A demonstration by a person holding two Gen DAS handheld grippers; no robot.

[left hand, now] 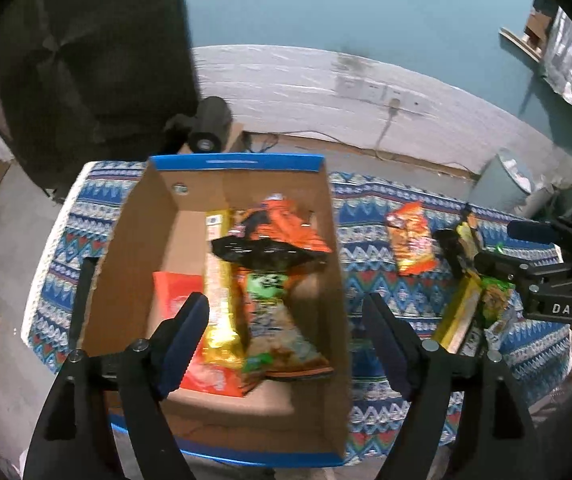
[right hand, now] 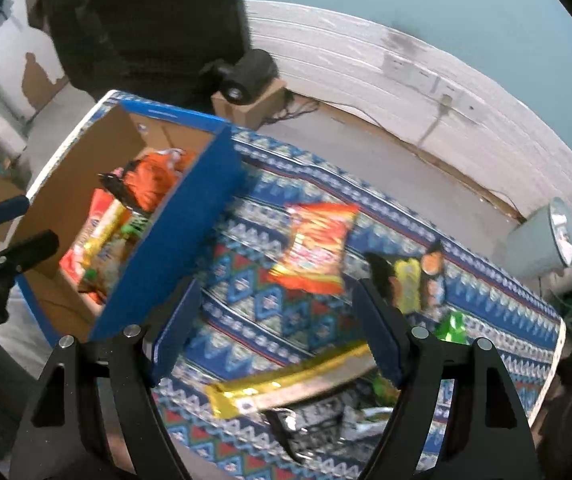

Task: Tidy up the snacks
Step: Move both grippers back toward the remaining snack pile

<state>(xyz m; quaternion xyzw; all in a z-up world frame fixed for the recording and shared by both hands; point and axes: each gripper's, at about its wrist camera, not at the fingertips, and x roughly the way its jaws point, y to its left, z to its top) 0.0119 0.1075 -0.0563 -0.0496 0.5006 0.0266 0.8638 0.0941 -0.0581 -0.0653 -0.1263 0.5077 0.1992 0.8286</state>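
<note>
Both your claws gape empty: left claw (left hand: 286,332) over the one box (left hand: 137,240); right claw (right hand: 277,332) over the gold pack (right hand: 286,380). Only the right view shows the box's blue outer wall.

Teal wall (left hand: 326,0) above white panelling (left hand: 286,80); grey floor (right hand: 346,128); patterned tablecloth (right hand: 286,320).

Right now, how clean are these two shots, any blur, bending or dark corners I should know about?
Left wrist view: strong fisheye bend and black corners; the cardboard box and its snack packets look soft, and the left gripper reads sharper. Right wrist view: same curved edges, more smear; the orange chip bag and gold packet are streaked, while the right gripper stays fairly crisp.
</note>
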